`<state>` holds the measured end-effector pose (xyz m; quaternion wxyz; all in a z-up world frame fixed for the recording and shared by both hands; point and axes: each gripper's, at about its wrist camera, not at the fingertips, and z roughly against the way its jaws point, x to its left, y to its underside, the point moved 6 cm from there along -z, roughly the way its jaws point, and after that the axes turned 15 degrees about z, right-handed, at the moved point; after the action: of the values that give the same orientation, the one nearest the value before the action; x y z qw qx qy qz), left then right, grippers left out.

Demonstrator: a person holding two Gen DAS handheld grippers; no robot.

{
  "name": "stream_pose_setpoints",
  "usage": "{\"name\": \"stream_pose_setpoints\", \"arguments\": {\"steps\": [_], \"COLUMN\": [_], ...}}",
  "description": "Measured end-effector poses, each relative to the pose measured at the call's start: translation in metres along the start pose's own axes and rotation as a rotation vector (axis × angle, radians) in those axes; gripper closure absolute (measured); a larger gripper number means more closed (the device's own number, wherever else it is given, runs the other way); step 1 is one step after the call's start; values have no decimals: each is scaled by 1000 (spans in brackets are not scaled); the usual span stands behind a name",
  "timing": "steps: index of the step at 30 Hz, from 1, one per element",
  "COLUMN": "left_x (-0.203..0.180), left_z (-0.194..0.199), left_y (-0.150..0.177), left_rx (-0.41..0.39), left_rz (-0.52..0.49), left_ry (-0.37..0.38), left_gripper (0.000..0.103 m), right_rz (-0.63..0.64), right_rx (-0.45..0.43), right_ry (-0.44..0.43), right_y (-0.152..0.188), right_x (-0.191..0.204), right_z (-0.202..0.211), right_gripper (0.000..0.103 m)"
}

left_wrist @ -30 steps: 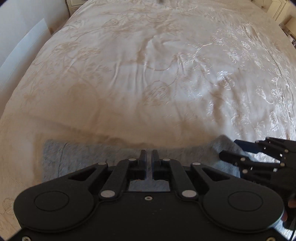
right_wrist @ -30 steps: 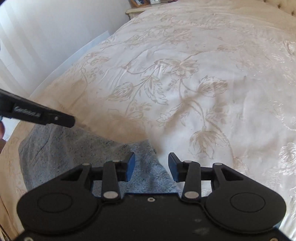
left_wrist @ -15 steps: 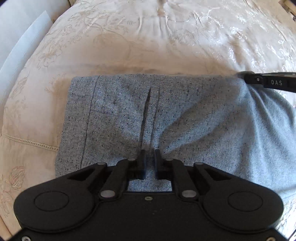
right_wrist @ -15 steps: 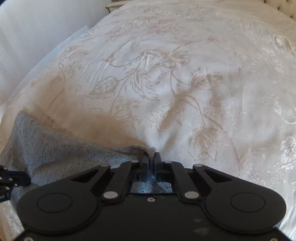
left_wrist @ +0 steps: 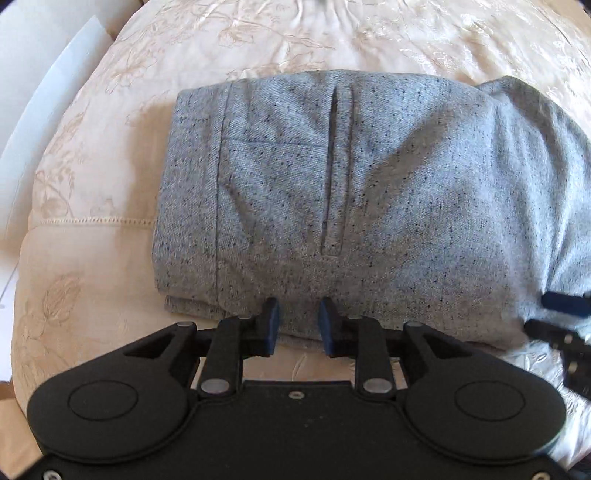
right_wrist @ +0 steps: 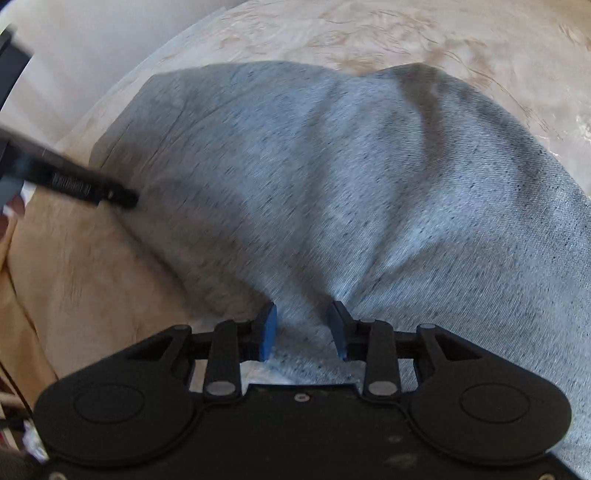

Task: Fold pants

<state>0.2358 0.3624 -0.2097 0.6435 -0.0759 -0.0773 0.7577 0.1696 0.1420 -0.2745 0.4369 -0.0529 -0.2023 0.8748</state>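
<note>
The grey speckled pants (left_wrist: pixel 351 192) lie folded in a block on the cream bedspread (left_wrist: pixel 92 155), waistband and belt loop facing up. My left gripper (left_wrist: pixel 297 321) is open at the near edge of the folded pants, with cloth just between its blue pads. My right gripper (right_wrist: pixel 303 325) is open over the right part of the pants (right_wrist: pixel 332 184), cloth lying between its fingers. The right gripper's fingers (left_wrist: pixel 565 304) show at the right edge of the left wrist view. The left gripper's finger (right_wrist: pixel 85 188) shows at the left of the right wrist view.
The bedspread has an embroidered floral pattern and a stitched hem (left_wrist: pixel 92 221) near the bed's left edge. A white wall or panel (left_wrist: pixel 33 96) stands to the left of the bed. More bedspread (left_wrist: pixel 406 33) stretches beyond the pants.
Both grippers pulled the held cloth edge back toward me, folding the pants over. Both were shut on cloth half a second ago and now stand open.
</note>
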Motion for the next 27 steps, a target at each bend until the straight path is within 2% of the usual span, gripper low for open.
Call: {"name": "stream_pose_setpoints", "arguments": {"steps": [2, 4, 7, 9, 10, 13, 14, 16, 17, 20, 23, 24, 27], "left_x": [-5, -24, -65, -94, -105, -122, -122, -123, -125, -141, -163, -175, -215], "left_z": [13, 31, 45, 40, 34, 10, 2, -1, 0, 10, 32, 39, 48], "left_y": [-4, -6, -3, 7, 14, 36, 46, 57, 58, 56, 54, 55, 60], "left_rx": [-31, -101, -145, -122, -106, -73, -77, -107, -117, -111, -142, -157, -150], "left_rz": [29, 13, -16, -59, -86, -173, -206, -248, -262, -262, -234, -231, -232], "left_ry": [-12, 8, 100, 141, 134, 47, -1, -35, -50, -95, -61, -52, -3], "left_gripper": [72, 75, 71, 66, 66, 65, 64, 62, 62, 66, 67, 67, 67], "right_rz": [13, -89, -244, -352, -399, -472, -487, -530, -553, -600, -624, -608, -544], "right_rx": [-16, -31, -148, -161, -145, -70, -28, 42, 49, 57, -21, -60, -91], "right_ry": [-2, -26, 109, 220, 270, 422, 459, 517, 539, 571, 562, 567, 560], "right_y": [5, 5, 10, 25, 37, 89, 111, 156, 174, 211, 226, 232, 232], "right_x": [8, -2, -36, -68, -86, -127, -137, -156, -162, -179, -189, -193, -209], "right_z": [10, 22, 48, 60, 64, 76, 82, 91, 99, 125, 154, 164, 170], "right_gripper": [69, 70, 70, 69, 69, 69, 69, 70, 70, 69, 69, 69, 69]}}
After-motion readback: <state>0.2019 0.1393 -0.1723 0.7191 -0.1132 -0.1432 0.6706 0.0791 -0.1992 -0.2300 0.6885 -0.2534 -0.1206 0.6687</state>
